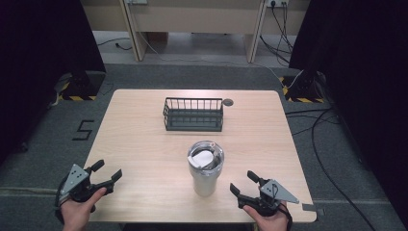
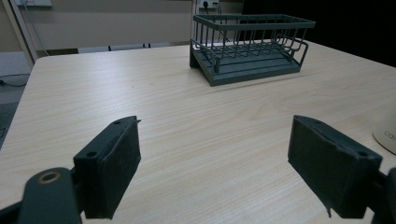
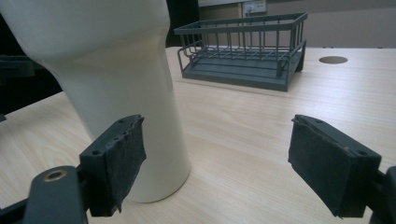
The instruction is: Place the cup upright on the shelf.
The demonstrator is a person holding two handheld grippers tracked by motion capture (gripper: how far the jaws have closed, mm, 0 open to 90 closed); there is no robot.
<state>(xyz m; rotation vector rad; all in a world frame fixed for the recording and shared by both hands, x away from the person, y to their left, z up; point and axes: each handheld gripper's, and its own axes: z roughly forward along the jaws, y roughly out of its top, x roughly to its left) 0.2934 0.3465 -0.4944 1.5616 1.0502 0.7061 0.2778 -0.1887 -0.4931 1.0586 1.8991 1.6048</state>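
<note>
Black padded jaws stand wide apart on both tools, and neither holds anything: the left hand-held gripper [image 1: 107,177] rests at the near left edge of the pale wooden surface [image 1: 144,144], the right hand-held gripper [image 1: 243,184] at the near right edge. Between them, just ahead and nearer the right one, stands the cream tumbler [image 1: 206,168], upright, with a clear lid on top; in the right gripper view its body [image 3: 121,93] rises just behind that tool's left jaw, not yet touched. Farther off, well beyond the tumbler, sits the grey wire basket [image 1: 193,114]. I judge this the approach, before any grasp; the next move calls for bringing the right jaws around the tumbler's narrower lower body and closing squarely.
</note>
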